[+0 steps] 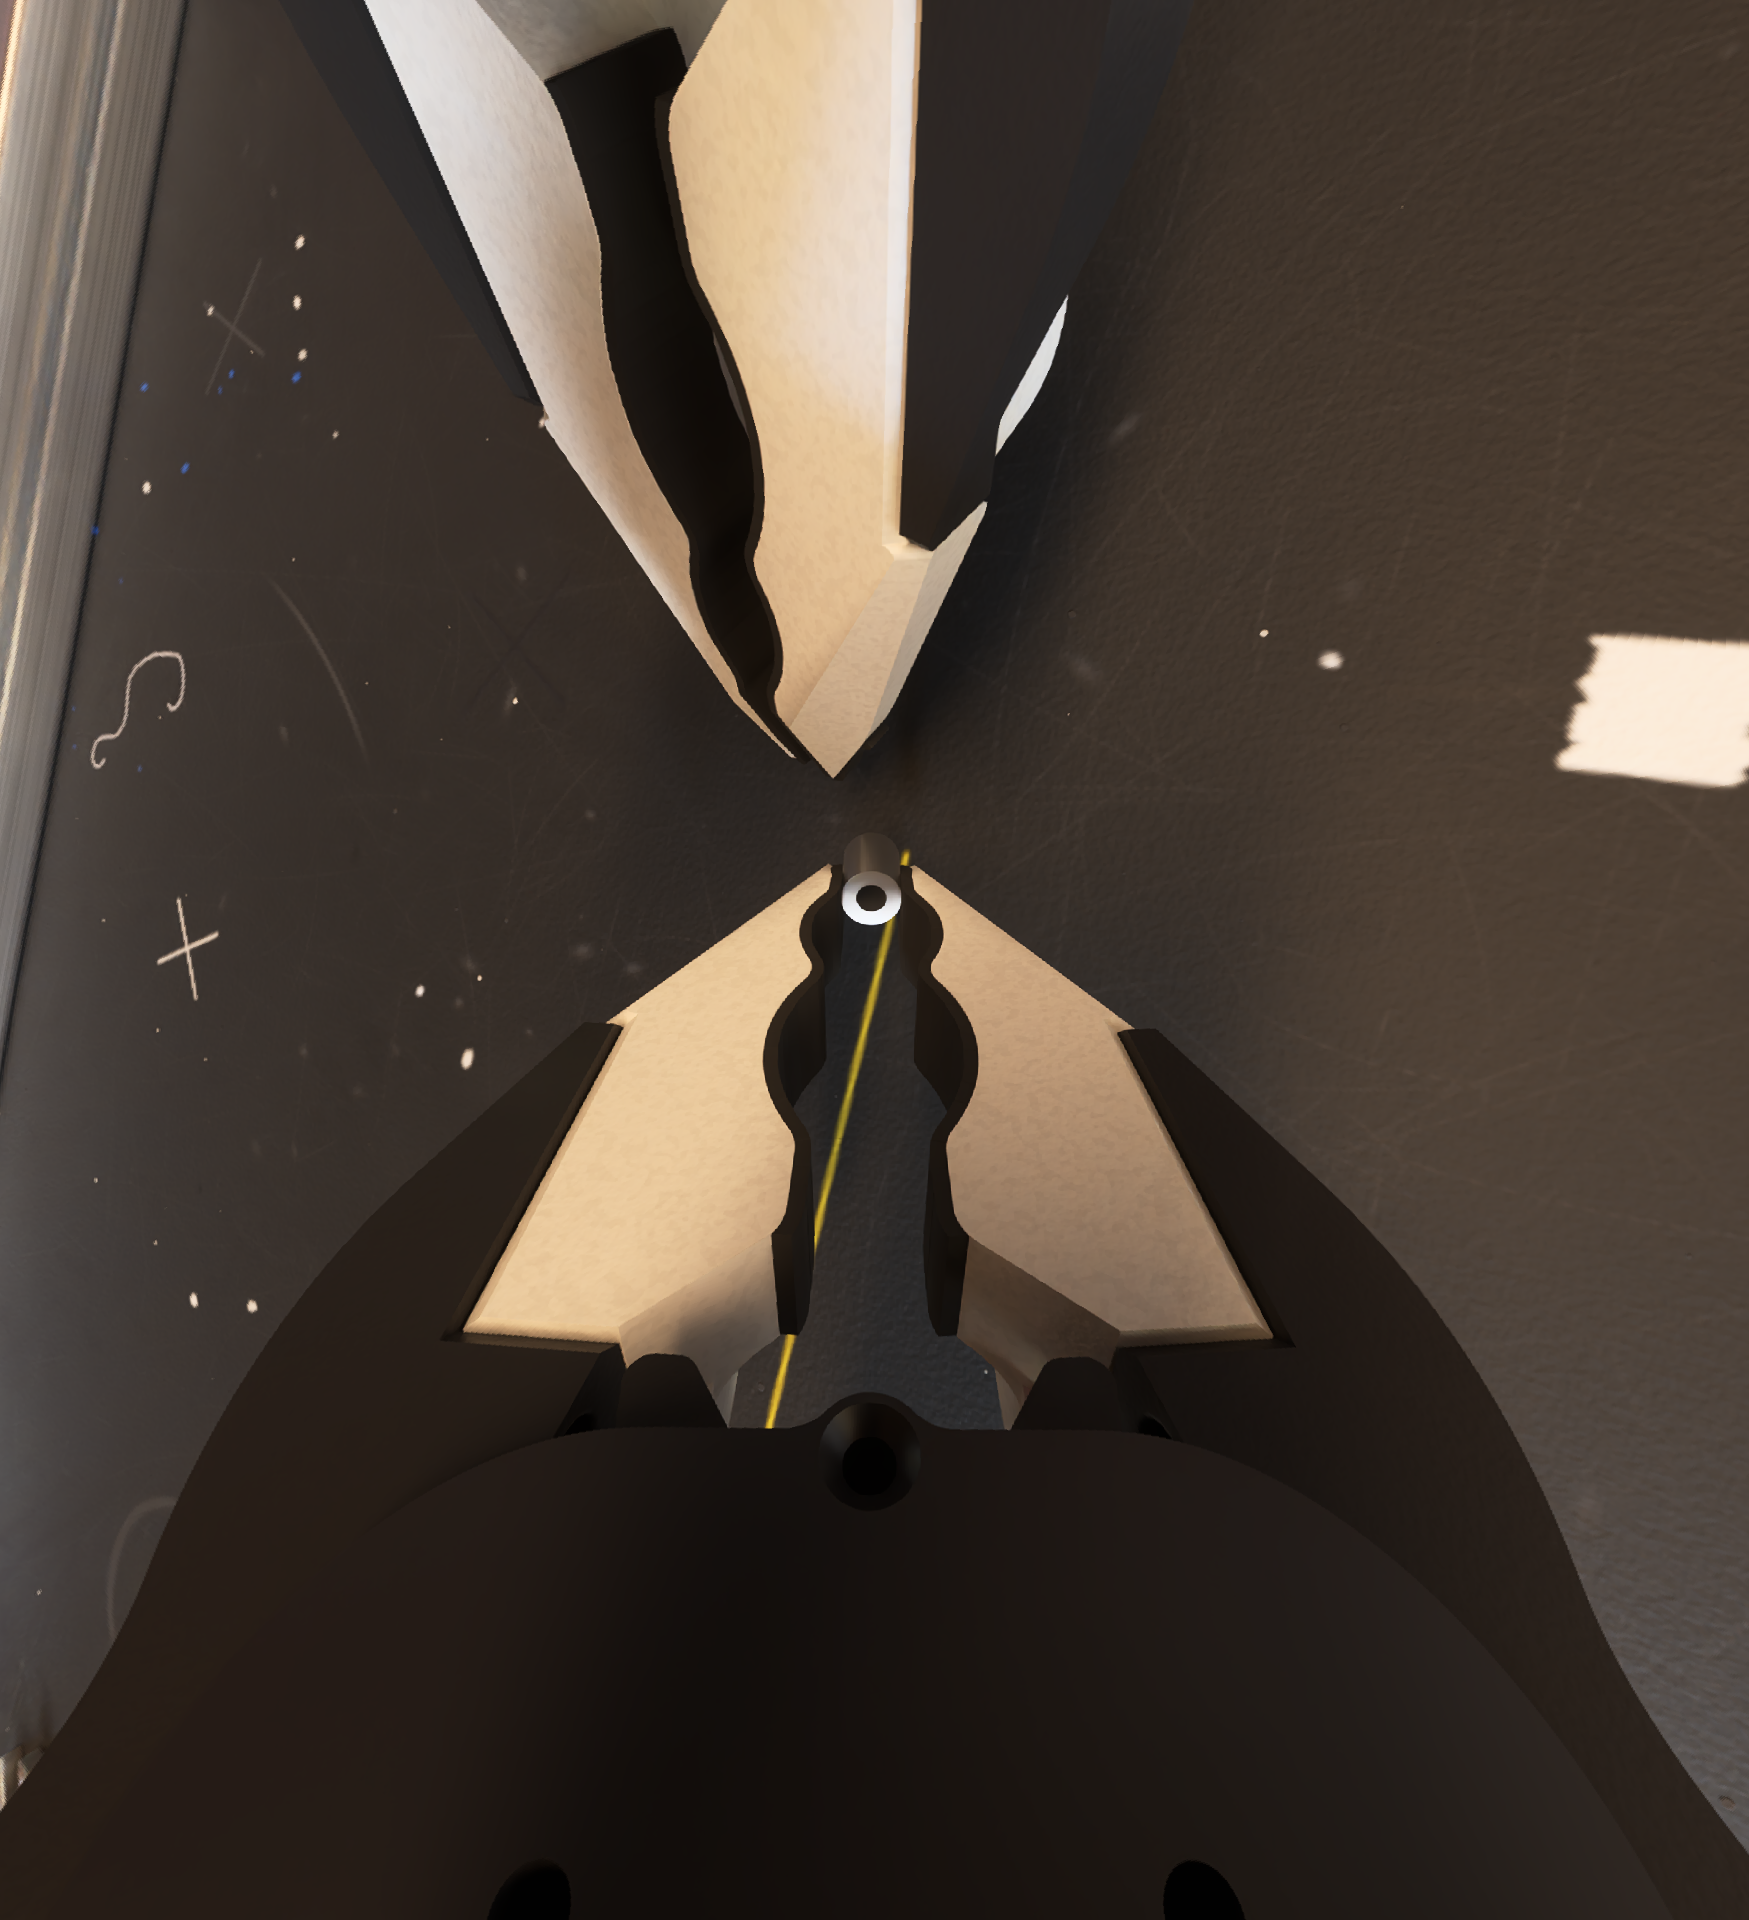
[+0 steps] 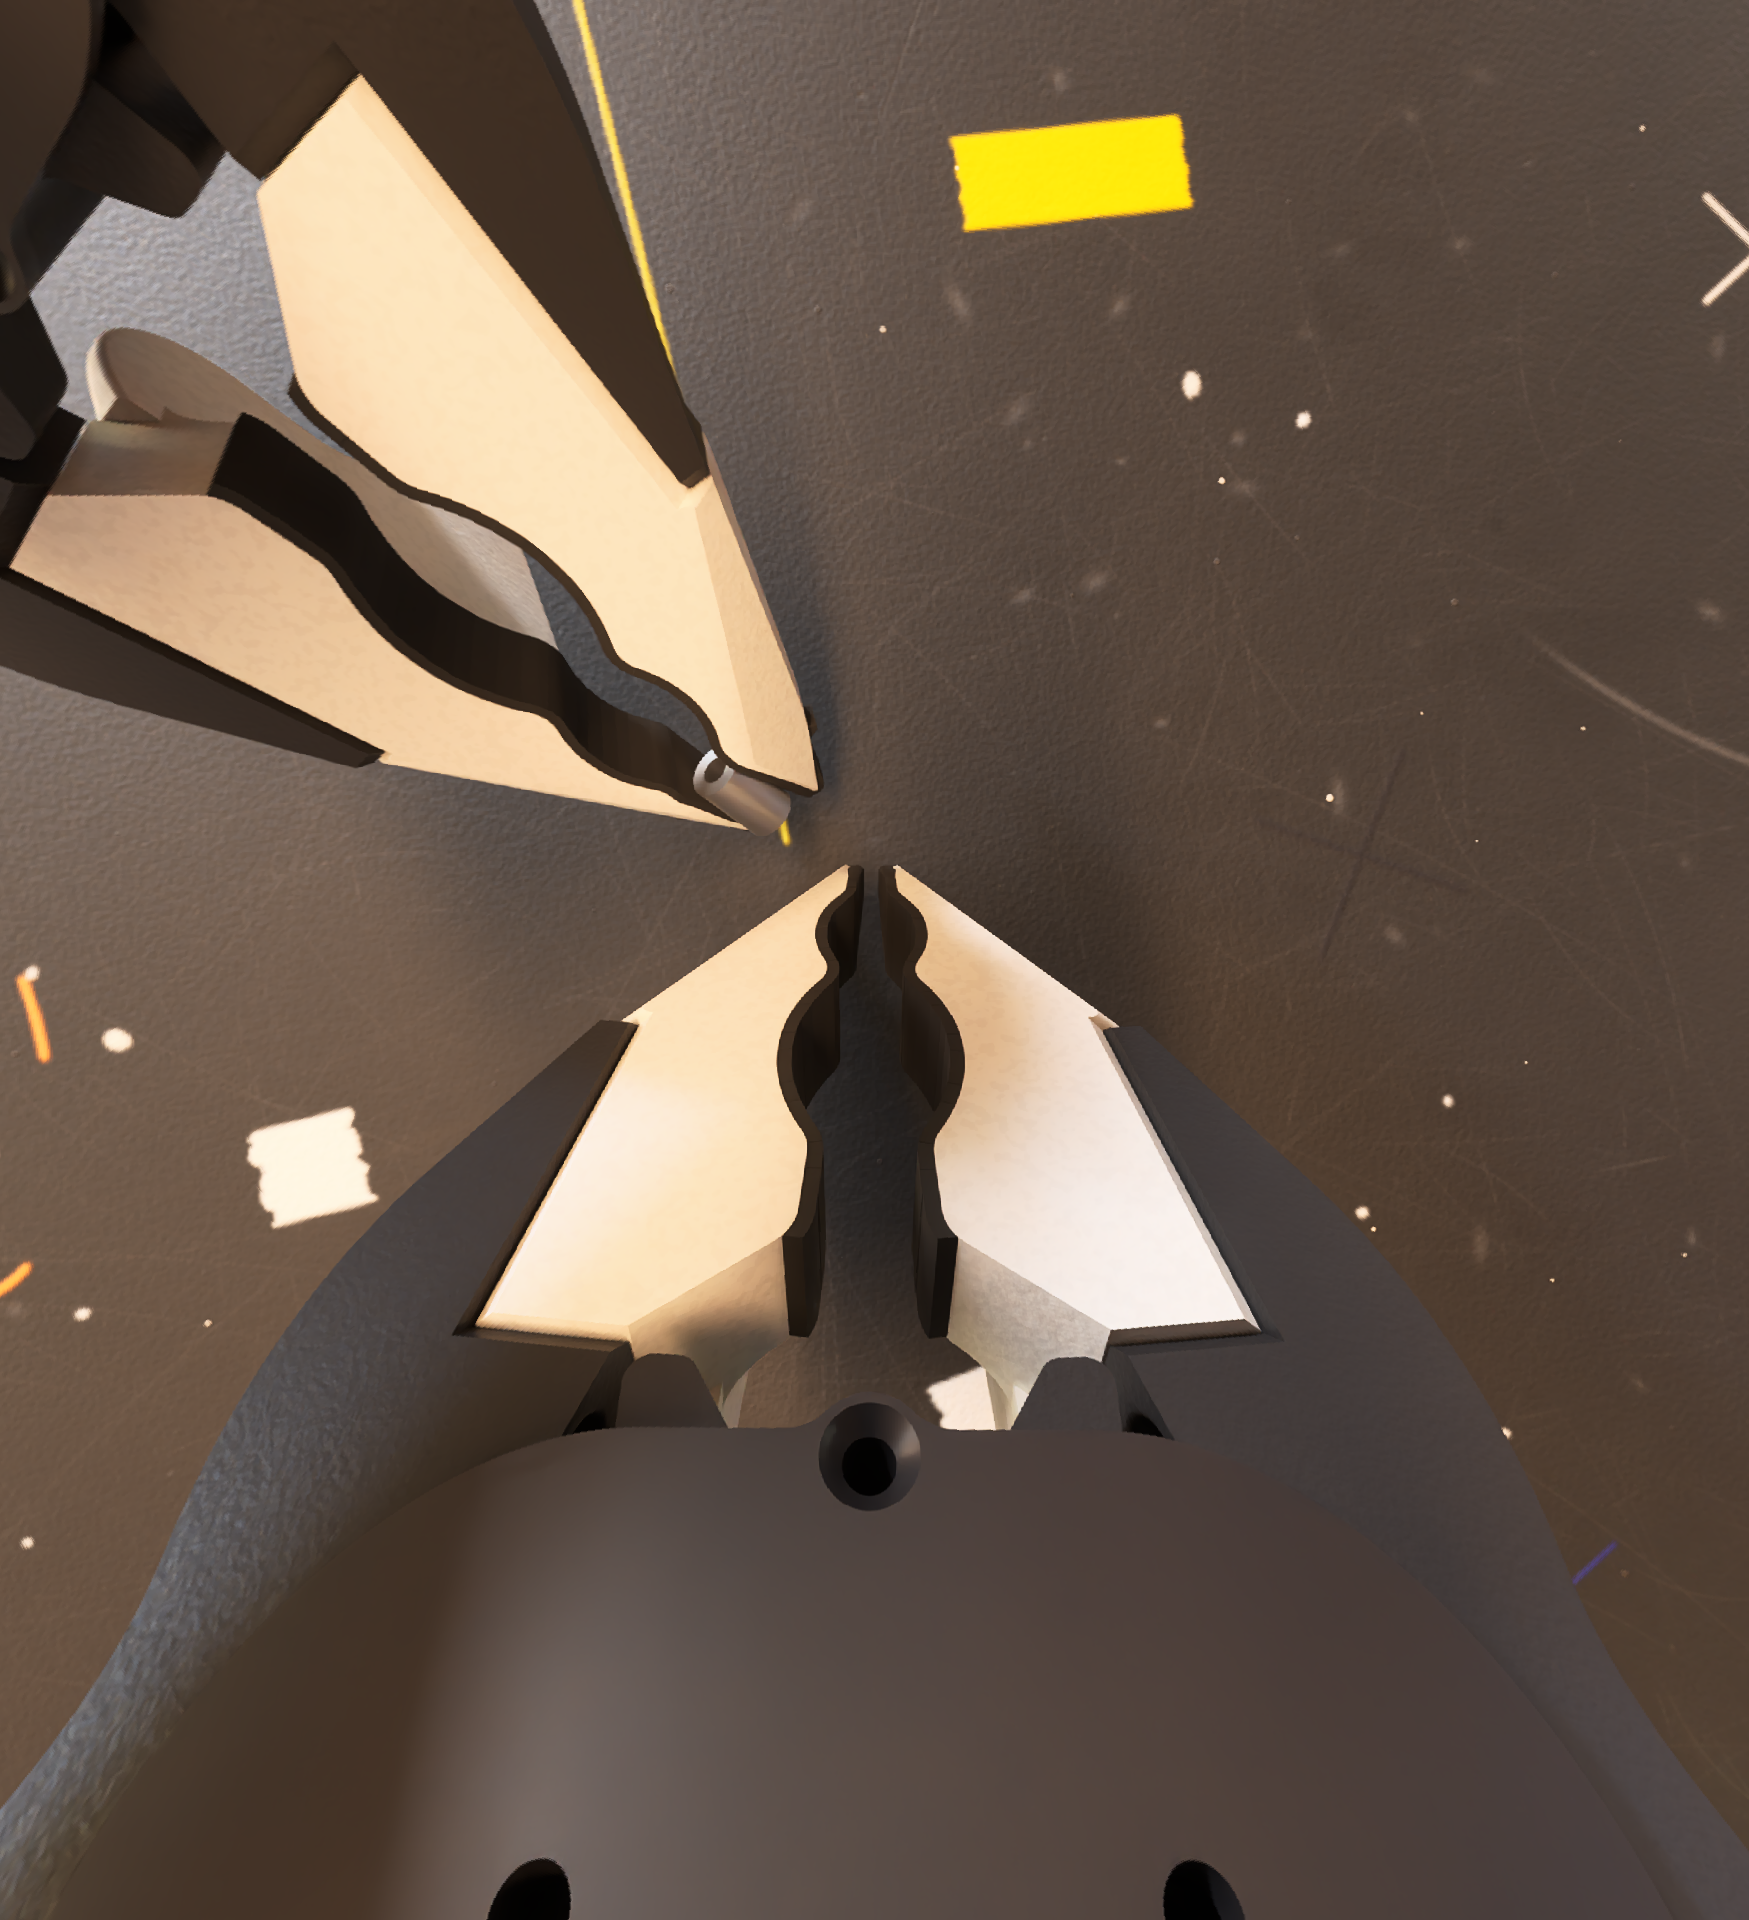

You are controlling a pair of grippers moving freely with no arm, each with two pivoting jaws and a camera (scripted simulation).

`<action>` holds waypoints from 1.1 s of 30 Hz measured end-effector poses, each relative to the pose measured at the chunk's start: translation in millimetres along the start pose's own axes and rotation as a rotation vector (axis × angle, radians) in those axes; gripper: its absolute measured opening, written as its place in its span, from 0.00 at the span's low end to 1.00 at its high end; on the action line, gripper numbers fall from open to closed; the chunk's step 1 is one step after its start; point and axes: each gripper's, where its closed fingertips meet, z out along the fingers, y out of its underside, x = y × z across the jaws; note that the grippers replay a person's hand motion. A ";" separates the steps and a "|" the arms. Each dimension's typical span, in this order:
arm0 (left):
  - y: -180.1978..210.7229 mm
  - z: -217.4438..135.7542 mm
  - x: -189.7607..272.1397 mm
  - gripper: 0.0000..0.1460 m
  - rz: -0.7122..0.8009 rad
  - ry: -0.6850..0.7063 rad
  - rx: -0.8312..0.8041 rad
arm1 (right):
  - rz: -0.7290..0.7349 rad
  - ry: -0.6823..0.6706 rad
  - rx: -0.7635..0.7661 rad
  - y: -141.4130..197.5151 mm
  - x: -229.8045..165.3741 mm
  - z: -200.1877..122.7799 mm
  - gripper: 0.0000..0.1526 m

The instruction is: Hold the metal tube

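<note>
While the left gripper (image 1: 871, 883) is pinching the metal tube (image 1: 871, 896) at its very fingertips, the tube is sitting end-on to the left wrist camera, its open ring face looking back along the fingers. Jaws are standing nearly together, parted only by the tube's width. In the right wrist view the same left gripper (image 2: 761, 800) is coming in from the upper left, with the short silver tube (image 2: 737, 795) lying across between its tips and sticking out a little past them.

A thin yellow wire (image 1: 849, 1101) is running down the gap between the left fingers, from just beside the tube back toward the gripper body; whether it is touching the tube, cannot tell. A short end of it is showing just past the tube (image 2: 785, 829) in the right wrist view.

The right gripper (image 2: 872, 873) is pointing tip to tip at the left one, near but apart, jaws almost together with only a thin slit, holding nothing. It is facing the left camera from above (image 1: 818, 753).

Below both is lying a dark scuffed table (image 2: 1369, 727), with a yellow tape strip (image 2: 1072, 171) ahead of the right gripper and a white tape scrap (image 2: 311, 1166) off to its left.
</note>
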 end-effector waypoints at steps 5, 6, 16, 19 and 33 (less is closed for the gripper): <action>0.2 0.4 -0.2 0.06 -0.004 -0.002 0.004 | 0.011 -0.009 -0.006 0.2 1.4 1.1 0.00; 0.2 0.4 -0.2 0.06 -0.003 -0.001 0.004 | 0.014 -0.012 -0.006 0.2 1.6 1.1 0.00; 0.1 0.6 -0.4 0.06 0.001 -0.003 0.004 | 0.003 -0.017 -0.011 -0.6 4.4 -0.2 0.05; 0.1 0.7 -0.6 0.06 0.001 -0.003 0.003 | 0.002 -0.031 -0.022 0.5 2.9 2.8 0.03; 0.1 1.0 -0.9 0.06 0.005 -0.004 -0.003 | 0.035 -0.119 -0.088 1.6 2.2 3.6 0.01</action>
